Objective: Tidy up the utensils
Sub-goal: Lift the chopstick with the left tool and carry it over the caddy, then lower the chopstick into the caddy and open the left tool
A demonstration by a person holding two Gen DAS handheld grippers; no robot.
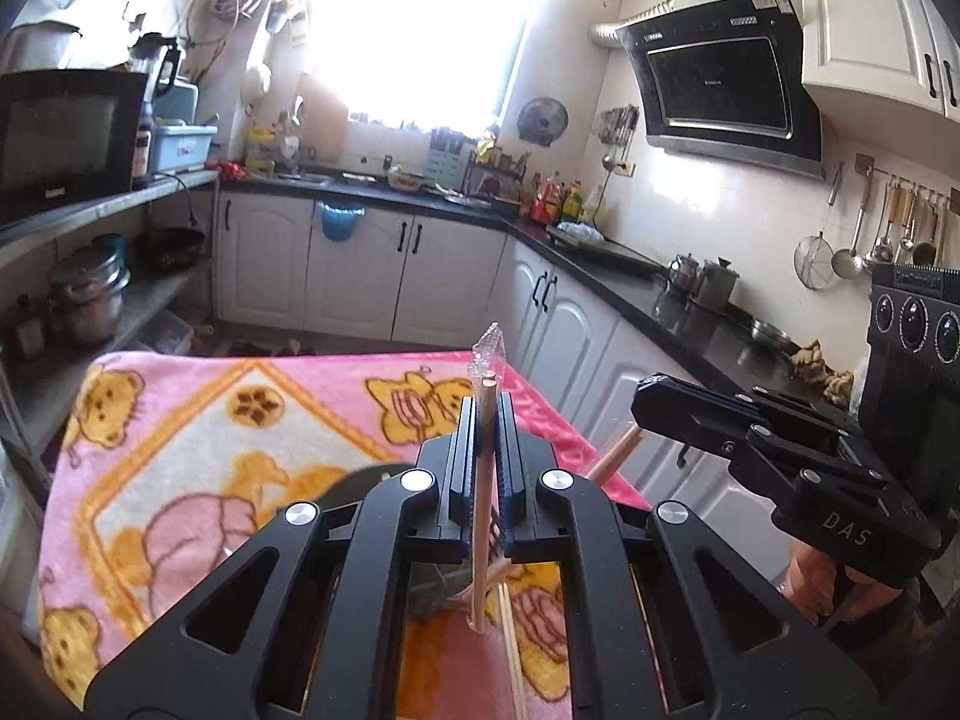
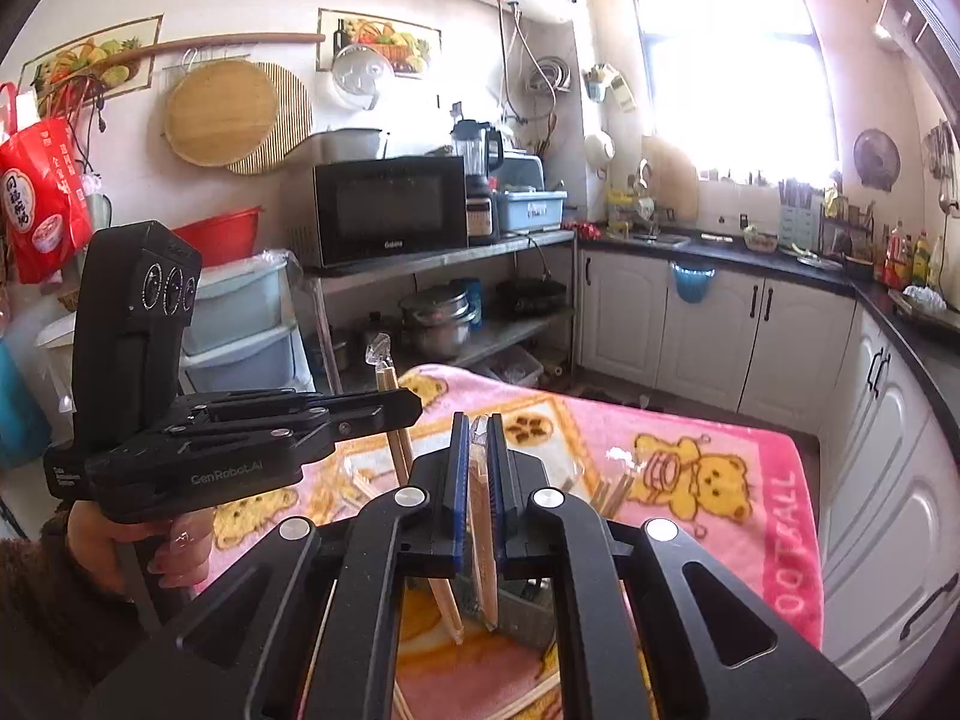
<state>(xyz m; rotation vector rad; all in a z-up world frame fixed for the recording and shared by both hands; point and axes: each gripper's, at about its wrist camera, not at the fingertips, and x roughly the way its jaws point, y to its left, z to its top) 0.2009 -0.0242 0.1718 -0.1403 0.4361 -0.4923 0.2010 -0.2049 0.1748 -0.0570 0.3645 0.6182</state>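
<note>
My left gripper (image 1: 485,420) is shut on a pair of wooden chopsticks in a clear plastic sleeve (image 1: 483,480), held upright above the pink bear blanket (image 1: 198,420). It also shows in the right wrist view (image 2: 402,408), with its chopsticks (image 2: 390,414) sticking up past the jaws. My right gripper (image 2: 478,444) is shut on another sleeved pair of chopsticks (image 2: 482,540). It shows in the left wrist view (image 1: 645,399), with a chopstick end (image 1: 615,456) below it. Loose chopsticks (image 2: 612,492) lie on the blanket. A grey utensil holder (image 2: 522,609) sits under the right gripper.
The blanket covers a table in a kitchen. White cabinets with a black counter (image 1: 600,252) run along the back and right. A metal shelf (image 2: 444,258) with a microwave (image 2: 390,210) and pots stands at the left. Plastic drawers (image 2: 240,324) stand beside it.
</note>
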